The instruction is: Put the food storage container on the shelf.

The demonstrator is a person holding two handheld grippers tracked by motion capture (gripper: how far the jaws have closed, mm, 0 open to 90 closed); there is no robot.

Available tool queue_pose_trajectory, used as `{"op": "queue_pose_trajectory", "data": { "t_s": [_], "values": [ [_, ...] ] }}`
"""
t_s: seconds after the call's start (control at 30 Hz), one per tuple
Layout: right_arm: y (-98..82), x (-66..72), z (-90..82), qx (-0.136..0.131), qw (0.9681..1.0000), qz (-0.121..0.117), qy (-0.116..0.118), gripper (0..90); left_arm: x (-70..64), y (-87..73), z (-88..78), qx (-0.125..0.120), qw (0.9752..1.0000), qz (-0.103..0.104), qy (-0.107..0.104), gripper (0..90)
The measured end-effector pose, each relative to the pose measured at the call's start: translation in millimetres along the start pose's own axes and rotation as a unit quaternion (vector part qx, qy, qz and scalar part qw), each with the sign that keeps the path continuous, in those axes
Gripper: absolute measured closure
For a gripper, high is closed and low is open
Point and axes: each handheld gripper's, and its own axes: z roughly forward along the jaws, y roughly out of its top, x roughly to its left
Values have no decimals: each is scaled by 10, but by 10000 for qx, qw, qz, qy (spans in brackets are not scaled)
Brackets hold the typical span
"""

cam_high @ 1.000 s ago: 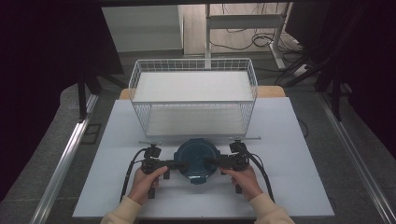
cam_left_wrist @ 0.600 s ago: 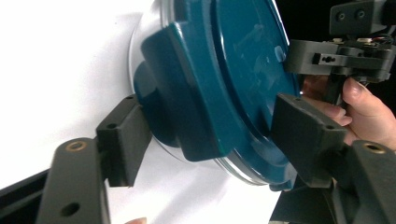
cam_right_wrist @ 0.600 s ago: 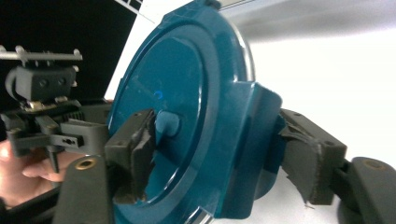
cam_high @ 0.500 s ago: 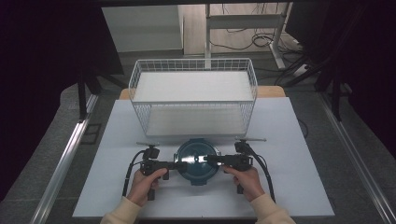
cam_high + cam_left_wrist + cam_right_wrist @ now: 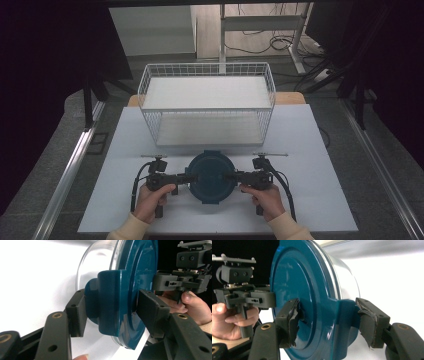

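A round clear container with a dark teal lid (image 5: pixel 211 175) stands on the white table in front of me. My left gripper (image 5: pixel 192 177) comes at it from the left. Its jaws have just been closing and now clamp the lid's left latch flap (image 5: pixel 110 300), one pad (image 5: pixel 76 315) under the flap and the other pad (image 5: pixel 150 312) on the lid's top. My right gripper (image 5: pixel 231 176) reaches in from the right. Its jaws have also just been closing, and both torn pads (image 5: pixel 292 320) press around the right latch flap (image 5: pixel 345 320).
A white wire basket (image 5: pixel 207 109) stands right behind the container, its open top facing up. The white table (image 5: pixel 310 200) ends close below my hands. Dark floor and metal rails run along both sides.
Both grippers' jaws have narrowed onto the lid's side flaps. The hands and the container have hardly shifted.
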Motion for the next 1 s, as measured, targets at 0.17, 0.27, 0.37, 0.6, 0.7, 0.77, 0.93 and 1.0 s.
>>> {"op": "queue_pose_trajectory", "data": {
  "t_s": [0.17, 0.27, 0.37, 0.6, 0.7, 0.77, 0.93, 1.0],
  "values": [
    [25, 99, -62, -196, 9993, -291, 91, 384, -109, 16, -103, -140, 9997, 195, -26, 448],
    [37, 154, -109, -283, 9986, -442, 118, 384, -189, 26, -151, -212, 9991, 364, -9, 450],
    [52, 225, -168, -361, 9974, -612, 142, 385, -262, 42, -209, -251, 9982, 541, -30, 454],
    [75, 387, -286, -543, 9933, -1006, 139, 386, -408, 63, -318, -346, 9959, 839, -23, 457],
    [80, 446, -326, -599, 9920, -1100, 131, 386, -459, 67, -353, -396, 9949, 932, -30, 457],
    [84, 481, -348, -639, 9908, -1188, 119, 387, -482, 71, -372, -421, 9944, 968, -40, 457],
    [102, 562, -397, -703, 9884, -1344, 99, 390, -523, 84, -419, -481, 9931, 1065, -82, 457],
    [105, 572, -403, -722, 9876, -1391, 90, 390, -528, 87, -426, -484, 9929, 1087, -89, 457]
  ]
}}
